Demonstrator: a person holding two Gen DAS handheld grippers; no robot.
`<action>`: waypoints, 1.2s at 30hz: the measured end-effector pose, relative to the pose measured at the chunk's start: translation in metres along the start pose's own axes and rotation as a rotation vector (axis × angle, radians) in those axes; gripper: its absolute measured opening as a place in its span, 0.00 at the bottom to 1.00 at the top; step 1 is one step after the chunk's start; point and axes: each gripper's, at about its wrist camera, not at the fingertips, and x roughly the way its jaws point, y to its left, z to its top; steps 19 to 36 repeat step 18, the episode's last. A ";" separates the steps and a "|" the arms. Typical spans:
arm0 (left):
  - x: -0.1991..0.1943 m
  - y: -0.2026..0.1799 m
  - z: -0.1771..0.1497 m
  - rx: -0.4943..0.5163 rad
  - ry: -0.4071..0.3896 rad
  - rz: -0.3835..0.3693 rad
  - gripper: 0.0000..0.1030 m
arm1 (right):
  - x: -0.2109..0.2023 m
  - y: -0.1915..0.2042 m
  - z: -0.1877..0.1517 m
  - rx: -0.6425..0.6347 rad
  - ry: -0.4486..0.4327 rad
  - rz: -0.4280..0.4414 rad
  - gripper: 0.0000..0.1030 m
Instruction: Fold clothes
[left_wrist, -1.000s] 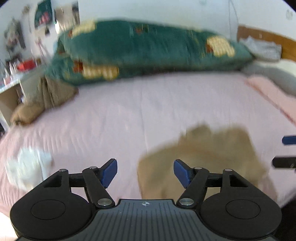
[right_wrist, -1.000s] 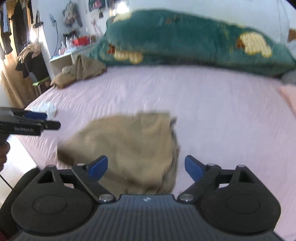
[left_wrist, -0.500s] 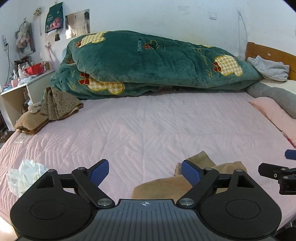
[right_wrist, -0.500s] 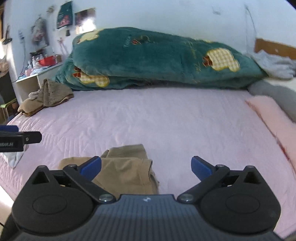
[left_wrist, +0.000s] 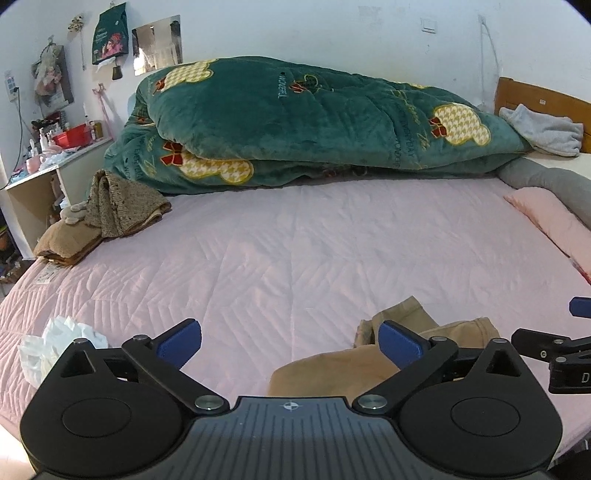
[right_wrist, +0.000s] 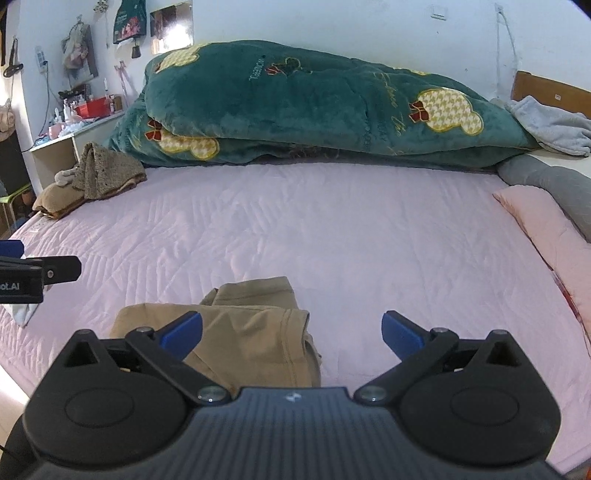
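Observation:
A tan garment (left_wrist: 332, 373) lies loosely folded on the pink bed sheet (left_wrist: 295, 240) near the front edge. In the left wrist view it sits under and beyond the right-hand finger. My left gripper (left_wrist: 290, 336) hovers above the sheet with its jaws opening wide, nothing between the pads. In the right wrist view the tan garment (right_wrist: 251, 339) lies behind the left-hand finger. My right gripper (right_wrist: 291, 328) is open and holds nothing. Each gripper shows at the edge of the other's view: the right gripper (left_wrist: 546, 343), the left gripper (right_wrist: 37, 273).
A rolled green quilt (left_wrist: 314, 122) fills the back of the bed. Brown folded clothes (left_wrist: 110, 210) lie at the left, crumpled white paper (left_wrist: 55, 343) at the front left. A pink pillow (left_wrist: 546, 218) and a grey one (left_wrist: 546, 181) line the right side.
Both grippers have drawn back and up from the tan garment, which now sits lower and smaller in view. The left jaws have widened step by step; the right jaws widened slightly.

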 end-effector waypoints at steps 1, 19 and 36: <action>0.000 -0.001 0.000 0.003 0.000 -0.001 1.00 | 0.000 0.000 0.000 -0.001 0.001 -0.001 1.00; -0.012 -0.014 -0.010 0.024 -0.135 -0.015 1.00 | 0.002 -0.005 -0.006 0.000 0.020 0.010 1.00; -0.012 -0.014 -0.010 0.024 -0.135 -0.015 1.00 | 0.002 -0.005 -0.006 0.000 0.020 0.010 1.00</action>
